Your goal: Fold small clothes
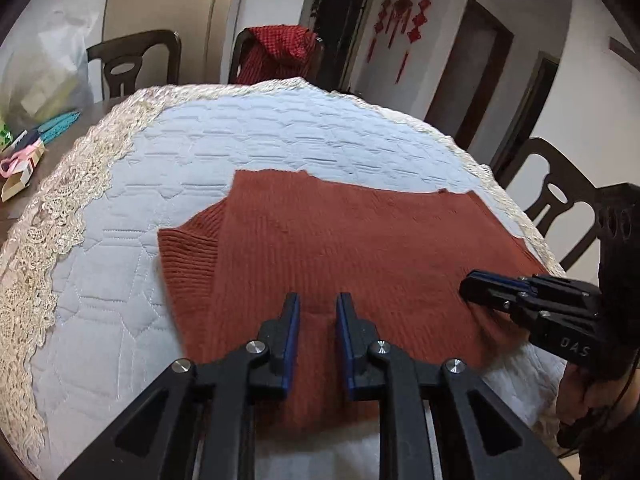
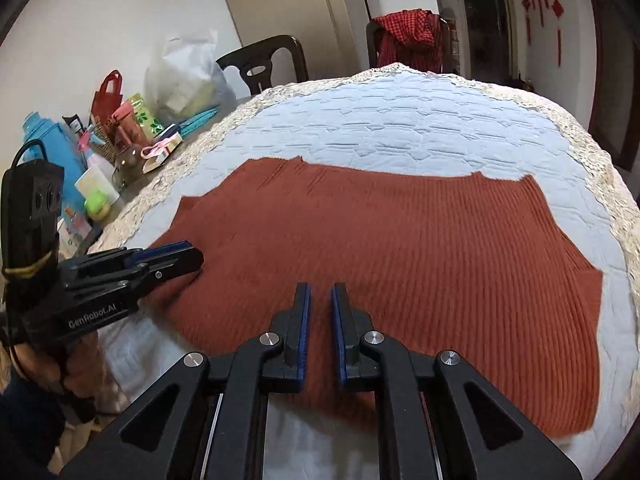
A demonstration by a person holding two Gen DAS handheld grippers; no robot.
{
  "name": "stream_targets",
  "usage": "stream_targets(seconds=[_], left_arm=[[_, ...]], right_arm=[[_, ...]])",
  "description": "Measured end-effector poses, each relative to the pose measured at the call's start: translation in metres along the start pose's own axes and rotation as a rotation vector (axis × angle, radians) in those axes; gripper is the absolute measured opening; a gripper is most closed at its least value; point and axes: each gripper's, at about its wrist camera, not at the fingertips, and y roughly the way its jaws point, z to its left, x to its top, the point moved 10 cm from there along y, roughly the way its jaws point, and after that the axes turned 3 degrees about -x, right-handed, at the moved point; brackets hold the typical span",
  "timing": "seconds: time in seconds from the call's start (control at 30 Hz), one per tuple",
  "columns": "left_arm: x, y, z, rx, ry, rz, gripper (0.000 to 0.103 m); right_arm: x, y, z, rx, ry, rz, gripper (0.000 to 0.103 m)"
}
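Observation:
A rust-red ribbed knit garment point(image 1: 328, 240) lies flat on the pale blue quilted table cover point(image 1: 240, 132); it also shows in the right wrist view point(image 2: 400, 240). My left gripper point(image 1: 318, 300) hovers over the garment's near edge, jaws a small gap apart, holding nothing. It shows from the side in the right wrist view point(image 2: 192, 256). My right gripper point(image 2: 321, 290) is over the garment's near middle, jaws narrowly apart and empty. It shows in the left wrist view point(image 1: 468, 286) at the garment's right edge.
The cover has a cream lace border point(image 1: 60, 208). Bottles, bags and small items point(image 2: 100, 152) crowd the table's left side. Dark wooden chairs point(image 1: 132, 60) stand around; one holds a red checked cloth point(image 1: 280, 52). Another chair point(image 1: 556, 200) is at the right.

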Motion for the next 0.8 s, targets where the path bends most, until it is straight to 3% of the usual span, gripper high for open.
stream_targets(seconds=[0.1, 0.33, 0.63, 0.8], left_arm=[[0.002, 0.003, 0.002, -0.018, -0.018, 0.006, 0.021], [0.021, 0.005, 0.01, -0.017, -0.017, -0.027, 0.021], [0.016, 0.015, 0.017, -0.036, -0.033, -0.016, 0.023], [0.016, 0.014, 0.015, -0.037, -0.024, -0.019, 0.025]], right_arm=[[0.0, 0.02, -0.005, -0.016, 0.027, 0.034, 0.002], [0.019, 0.027, -0.012, -0.048, 0.063, 0.034, 0.002], [0.039, 0.055, -0.025, -0.1, 0.111, 0.087, 0.002], [0.048, 0.063, -0.031, -0.085, 0.127, 0.094, 0.003]])
